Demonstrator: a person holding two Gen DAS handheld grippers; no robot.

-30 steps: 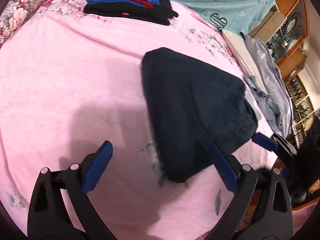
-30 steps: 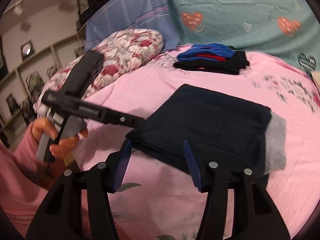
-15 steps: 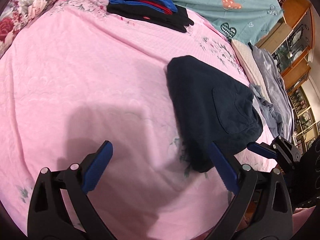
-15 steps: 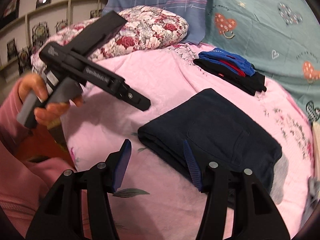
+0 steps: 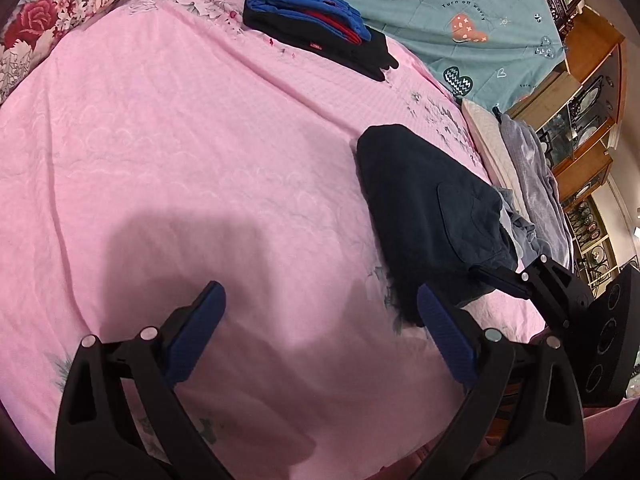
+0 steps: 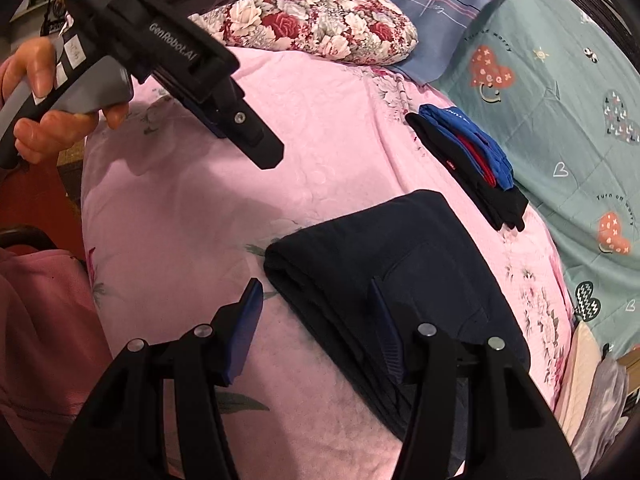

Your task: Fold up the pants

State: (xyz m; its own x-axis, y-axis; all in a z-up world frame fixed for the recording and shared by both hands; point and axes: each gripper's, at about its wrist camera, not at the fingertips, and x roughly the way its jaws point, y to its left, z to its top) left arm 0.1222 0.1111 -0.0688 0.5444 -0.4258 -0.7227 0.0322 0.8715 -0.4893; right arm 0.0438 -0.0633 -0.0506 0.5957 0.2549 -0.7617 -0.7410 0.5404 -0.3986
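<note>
Left wrist view shows the left gripper with jaws wide and empty above the pink bed cover; the folded pants lie ahead and to the right of them, near the bed's right edge, with the right gripper at their near corner. Right wrist view alone shows the hand that holds the left gripper, raised well apart from the cloth. The right gripper has wide jaws, straddling the near folded edge of the pants, gripping nothing. They are dark navy, a neat rectangle, back pocket up. Open cover spreads left of both jaws; a stack of folded clothes sits far ahead.
</note>
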